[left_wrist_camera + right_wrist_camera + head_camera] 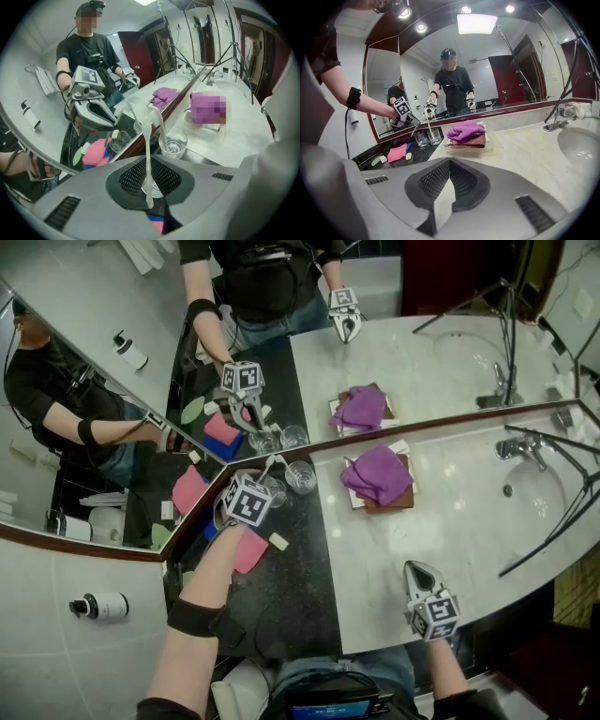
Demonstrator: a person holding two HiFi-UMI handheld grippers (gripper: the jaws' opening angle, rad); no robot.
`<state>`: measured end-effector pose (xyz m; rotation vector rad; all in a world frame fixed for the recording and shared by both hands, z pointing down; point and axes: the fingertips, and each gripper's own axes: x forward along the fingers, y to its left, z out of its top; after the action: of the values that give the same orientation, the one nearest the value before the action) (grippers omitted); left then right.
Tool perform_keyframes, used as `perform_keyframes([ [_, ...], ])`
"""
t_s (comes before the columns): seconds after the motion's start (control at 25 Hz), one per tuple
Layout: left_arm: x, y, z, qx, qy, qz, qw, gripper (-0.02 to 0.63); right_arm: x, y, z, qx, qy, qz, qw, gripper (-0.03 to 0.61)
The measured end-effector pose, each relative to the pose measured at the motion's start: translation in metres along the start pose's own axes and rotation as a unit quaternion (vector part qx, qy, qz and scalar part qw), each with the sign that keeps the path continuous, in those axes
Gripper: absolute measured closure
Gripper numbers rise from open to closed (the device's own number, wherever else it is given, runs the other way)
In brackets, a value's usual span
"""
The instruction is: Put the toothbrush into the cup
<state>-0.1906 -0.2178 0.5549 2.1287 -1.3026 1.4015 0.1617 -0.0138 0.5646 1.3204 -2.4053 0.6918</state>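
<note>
My left tool (pixel 261 486) (pixel 149 187) is clamped on a white plastic toothbrush (pixel 148 140) (pixel 268 467), jaws drawn in tight on the lower handle and the bristle end standing up and away from me. The tool is tipped steeply down over the black stone end of the tabletop (pixel 300 587). Directly under its jaws stands a clear glass cup (pixel 276 491) (pixel 157 189), visible through the narrow gap between the pads; I cannot tell whether the end of the handle is inside the rim. A second clear glass cup (pixel 301 476) (pixel 173 143) stands just beside the first, close to the foot of the wall mirror (pixel 112 427). A pink cloth (pixel 249 551) lies near my left wrist. My right tool (pixel 421 570) (pixel 447 185) has its jaws together with nothing between them, and sits at the near edge of the pale marble stretch of tabletop, well apart from both cups. Between that tool and the mirror, a crumpled purple cloth (pixel 378 472) (pixel 465 130) rests on a folded brown towel (pixel 389 502). A chrome tap (pixel 520 446) and round basin (pixel 548 512) lie off to my right.
</note>
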Motion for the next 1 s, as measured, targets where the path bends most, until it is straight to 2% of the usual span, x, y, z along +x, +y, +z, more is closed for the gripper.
perform_keyframes([
  [0.2, 0.012, -0.005, -0.016, -0.010, 0.011, -0.012, 0.9998, 0.595, -0.002, 0.001, -0.005, 0.002, 0.001, -0.001, 1.000, 0.560],
  [0.32, 0.008, -0.004, -0.020, -0.012, 0.016, -0.002, 0.9998, 0.595, -0.005, 0.003, -0.008, 0.006, 0.006, -0.001, 1.000, 0.560],
  [0.56, 0.004, -0.009, -0.019, -0.018, 0.003, -0.008, 0.9998, 0.595, -0.004, -0.002, -0.014, 0.003, 0.000, -0.006, 1.000, 0.560],
  [0.68, -0.003, -0.006, -0.018, -0.018, 0.000, 0.002, 0.9998, 0.595, -0.005, 0.002, -0.011, 0.002, 0.001, -0.005, 1.000, 0.560],
  [0.76, -0.012, -0.008, -0.014, -0.021, -0.009, 0.003, 0.9997, 0.595, -0.005, 0.003, -0.011, 0.001, 0.001, -0.003, 1.000, 0.560],
  [1.0, -0.045, -0.019, -0.002, -0.063, -0.065, 0.000, 0.9959, 0.594, -0.004, 0.003, -0.003, -0.009, -0.006, 0.007, 1.000, 0.560],
])
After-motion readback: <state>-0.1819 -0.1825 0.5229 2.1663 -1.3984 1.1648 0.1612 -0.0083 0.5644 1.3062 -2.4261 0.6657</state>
